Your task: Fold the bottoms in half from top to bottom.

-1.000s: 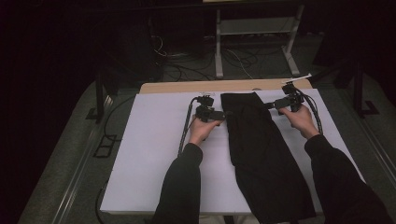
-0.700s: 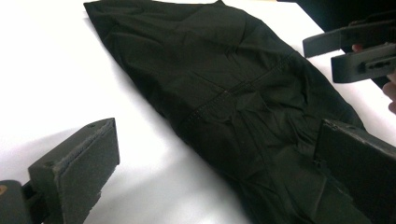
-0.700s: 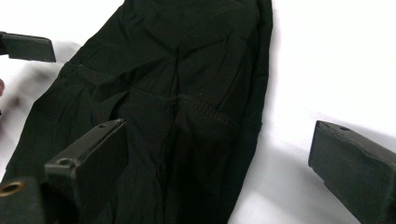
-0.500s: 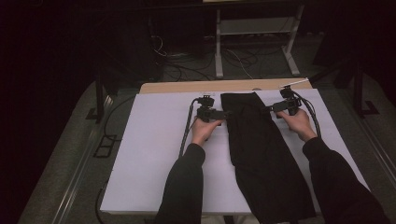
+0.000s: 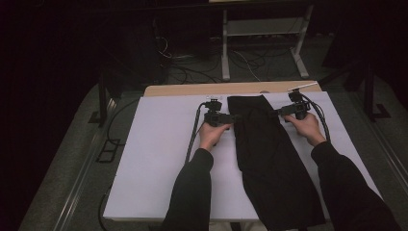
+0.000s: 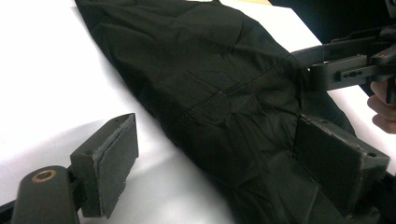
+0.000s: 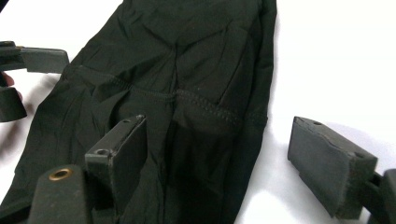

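Lying flat on the white table (image 5: 154, 159), black trousers (image 5: 269, 159) sit between both spread, closing tools (image 5: 234, 117) (image 5: 279, 112).

Looks like a lab or recording studio: dim room, white-covered table (image 5: 159, 159) at centre, loose cables (image 5: 250, 60) across the grey floor at top centre, metal stand legs (image 5: 262, 48) behind, black frame posts (image 5: 102, 96) at left.

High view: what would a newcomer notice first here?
A long black garment lies flat on the white table cover, right of its middle. The left gripper and right gripper flank its far end; their jaws have just been closing, each pair astride a cloth edge, not yet pinching it.
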`<state>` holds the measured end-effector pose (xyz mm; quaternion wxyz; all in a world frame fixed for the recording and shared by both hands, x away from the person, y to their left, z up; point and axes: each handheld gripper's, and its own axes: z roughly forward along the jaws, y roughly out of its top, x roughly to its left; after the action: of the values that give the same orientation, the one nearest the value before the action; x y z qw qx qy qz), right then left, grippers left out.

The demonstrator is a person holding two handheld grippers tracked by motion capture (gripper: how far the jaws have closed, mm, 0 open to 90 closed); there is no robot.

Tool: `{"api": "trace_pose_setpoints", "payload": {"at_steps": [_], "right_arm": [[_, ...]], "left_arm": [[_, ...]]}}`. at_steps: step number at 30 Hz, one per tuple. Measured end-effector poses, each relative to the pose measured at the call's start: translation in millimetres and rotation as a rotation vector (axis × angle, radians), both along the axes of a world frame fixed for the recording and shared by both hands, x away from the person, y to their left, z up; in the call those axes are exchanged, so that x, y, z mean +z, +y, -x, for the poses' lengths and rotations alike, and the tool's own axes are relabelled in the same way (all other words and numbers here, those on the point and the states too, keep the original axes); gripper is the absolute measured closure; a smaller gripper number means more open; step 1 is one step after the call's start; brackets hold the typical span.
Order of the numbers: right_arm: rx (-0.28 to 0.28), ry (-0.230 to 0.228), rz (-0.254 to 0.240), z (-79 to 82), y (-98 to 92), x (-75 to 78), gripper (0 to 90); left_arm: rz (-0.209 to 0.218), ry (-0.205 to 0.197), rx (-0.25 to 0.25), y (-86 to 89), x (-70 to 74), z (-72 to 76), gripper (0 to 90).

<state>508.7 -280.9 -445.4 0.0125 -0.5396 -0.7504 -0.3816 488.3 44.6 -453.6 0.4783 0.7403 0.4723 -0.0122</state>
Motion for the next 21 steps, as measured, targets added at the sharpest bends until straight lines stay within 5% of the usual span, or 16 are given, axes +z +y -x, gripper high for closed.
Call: {"api": "trace_pose_setpoints", "payload": {"at_steps": [4, 8, 14, 21], "right_arm": [[-0.003, 0.014, -0.005, -0.3, -2.1, -4.0, 22.4], [-0.005, 0.010, -0.017, 0.5, -4.5, -5.0, 29.9], [0.013, 0.006, 0.003, 1.6, -0.1, -5.2, 45.9], [-0.031, 0.012, 0.012, 2.5, 2.4, -7.3, 68.0]], "left_arm": [[0.040, 0.018, -0.003, -4.1, 0.5, 0.5, 16.3], [-0.051, 0.002, -0.004, -10.4, -0.2, 0.7, 18.9], [-0.057, 0.017, 0.000, -13.9, -4.5, 0.8, 26.2], [-0.055, 0.030, 0.045, -16.3, -6.5, -0.7, 46.8]]}}
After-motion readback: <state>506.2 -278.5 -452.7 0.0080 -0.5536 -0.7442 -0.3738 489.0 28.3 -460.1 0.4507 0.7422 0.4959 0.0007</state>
